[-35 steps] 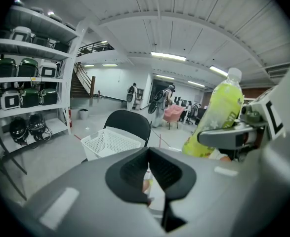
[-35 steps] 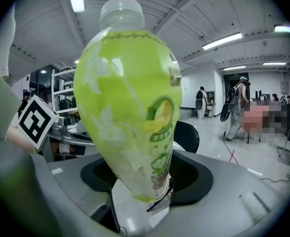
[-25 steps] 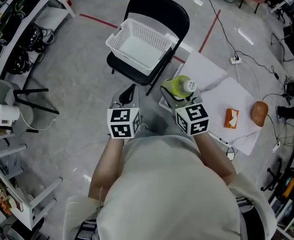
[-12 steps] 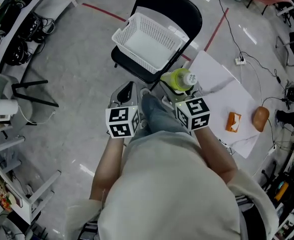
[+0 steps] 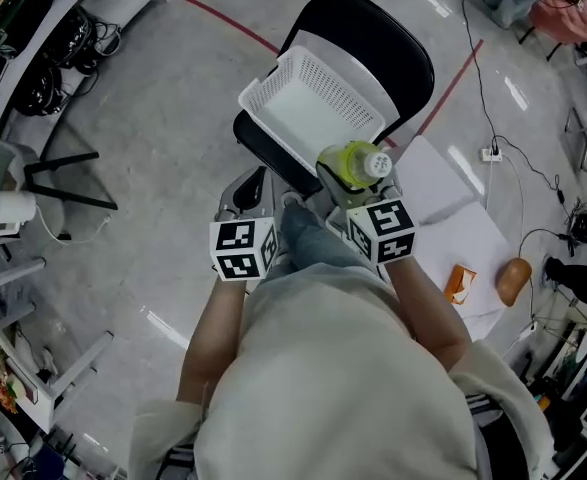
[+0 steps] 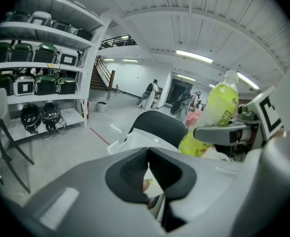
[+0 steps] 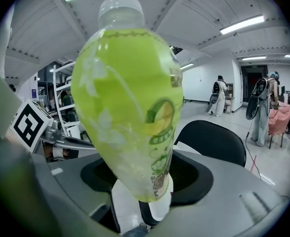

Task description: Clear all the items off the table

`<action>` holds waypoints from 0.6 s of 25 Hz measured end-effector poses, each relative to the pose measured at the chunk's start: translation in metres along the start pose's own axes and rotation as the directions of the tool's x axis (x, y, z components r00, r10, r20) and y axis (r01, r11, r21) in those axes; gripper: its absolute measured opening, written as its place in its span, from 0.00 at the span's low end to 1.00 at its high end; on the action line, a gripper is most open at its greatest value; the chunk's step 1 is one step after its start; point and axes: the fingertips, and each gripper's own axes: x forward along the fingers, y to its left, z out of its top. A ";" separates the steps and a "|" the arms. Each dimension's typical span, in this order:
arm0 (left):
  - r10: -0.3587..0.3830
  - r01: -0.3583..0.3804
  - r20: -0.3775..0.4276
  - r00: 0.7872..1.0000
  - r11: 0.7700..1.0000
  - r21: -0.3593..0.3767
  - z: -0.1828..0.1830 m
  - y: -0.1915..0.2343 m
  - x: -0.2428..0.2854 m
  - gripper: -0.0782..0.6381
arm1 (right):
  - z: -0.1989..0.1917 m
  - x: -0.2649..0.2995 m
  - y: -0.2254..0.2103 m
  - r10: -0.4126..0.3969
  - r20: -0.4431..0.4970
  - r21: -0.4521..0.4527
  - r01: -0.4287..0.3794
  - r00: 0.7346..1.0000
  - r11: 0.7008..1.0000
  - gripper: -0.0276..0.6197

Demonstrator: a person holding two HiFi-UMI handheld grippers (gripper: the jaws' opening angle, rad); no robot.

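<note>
Open grey floor lies left of the black folding chair, and the white-covered surface stands to its right. A white perforated plastic basket fills the seat. The right tool is clamped on a yellow-green plastic bottle, roughly upright with its cap up, just beside the basket's near rim. The left tool has its jaws together and empty.
</note>
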 end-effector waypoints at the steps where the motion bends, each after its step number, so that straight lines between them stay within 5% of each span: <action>1: 0.006 -0.006 -0.002 1.000 1.000 -0.003 0.004 0.003 0.007 0.12 | 0.003 0.008 -0.004 0.007 -0.003 0.000 -0.007 1.000 1.000 0.50; 15: 0.067 -0.067 -0.025 0.997 0.998 -0.008 0.043 0.026 0.092 0.12 | 0.010 0.099 -0.060 0.081 -0.058 -0.001 -0.081 0.995 0.997 0.50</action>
